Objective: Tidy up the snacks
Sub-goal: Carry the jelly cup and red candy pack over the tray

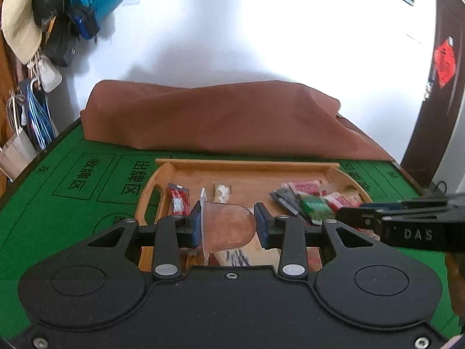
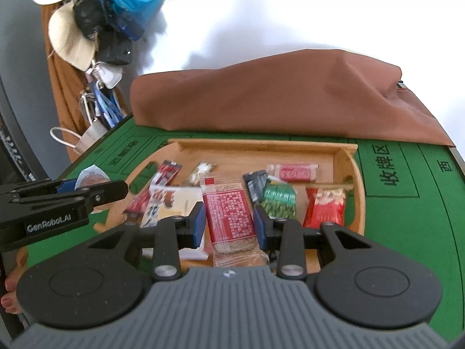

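Currently the left gripper (image 1: 228, 225) has its jaws pressed on a clear domed jelly cup (image 1: 229, 229), held sideways with the flat lid edge against the left pad, lifted above the near left part of the wooden tray (image 2: 261, 145). That tray sits on the green felt table (image 2: 407, 232), in front of a brown cloth (image 2: 276, 96) heaped along the table's far edge. On the tray's left part lie a red stick packet (image 2: 167, 171) and a pale small packet (image 2: 202, 170); toward its right part lie a dark sachet (image 2: 254, 184), a green packet (image 2: 277, 200), a red bar wrapper (image 2: 293, 172) near the far rim, and a red bag (image 2: 327, 206) by the right handle. The right gripper (image 2: 228, 225) is closed narrowly on a red-and-white printed packet (image 2: 228, 212), held lengthwise between the blue pads over the tray's near middle.
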Demonstrator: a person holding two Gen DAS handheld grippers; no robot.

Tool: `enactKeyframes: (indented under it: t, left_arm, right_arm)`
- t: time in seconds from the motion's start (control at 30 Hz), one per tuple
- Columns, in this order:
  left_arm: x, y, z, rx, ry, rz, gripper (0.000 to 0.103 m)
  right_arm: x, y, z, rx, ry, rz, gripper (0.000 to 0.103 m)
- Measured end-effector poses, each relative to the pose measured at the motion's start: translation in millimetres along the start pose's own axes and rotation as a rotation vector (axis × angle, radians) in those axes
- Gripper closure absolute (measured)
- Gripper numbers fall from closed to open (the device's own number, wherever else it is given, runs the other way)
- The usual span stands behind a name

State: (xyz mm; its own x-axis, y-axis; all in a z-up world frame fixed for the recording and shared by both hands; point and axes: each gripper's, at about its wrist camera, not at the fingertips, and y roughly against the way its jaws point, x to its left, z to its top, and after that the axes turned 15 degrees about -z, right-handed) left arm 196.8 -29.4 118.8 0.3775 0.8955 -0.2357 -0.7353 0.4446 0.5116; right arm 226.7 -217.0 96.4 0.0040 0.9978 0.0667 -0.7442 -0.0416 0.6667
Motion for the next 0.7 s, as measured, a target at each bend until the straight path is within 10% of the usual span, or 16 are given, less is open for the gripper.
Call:
enactKeyframes:
  t: [0.7]
  left_arm:
    - [59.2, -129.3, 21.7, 0.152, 0.094, 0.044, 0.069]
  right_arm:
    - [32.6, -108.1, 15.4, 0.122, 0.018, -0.096, 0.063]
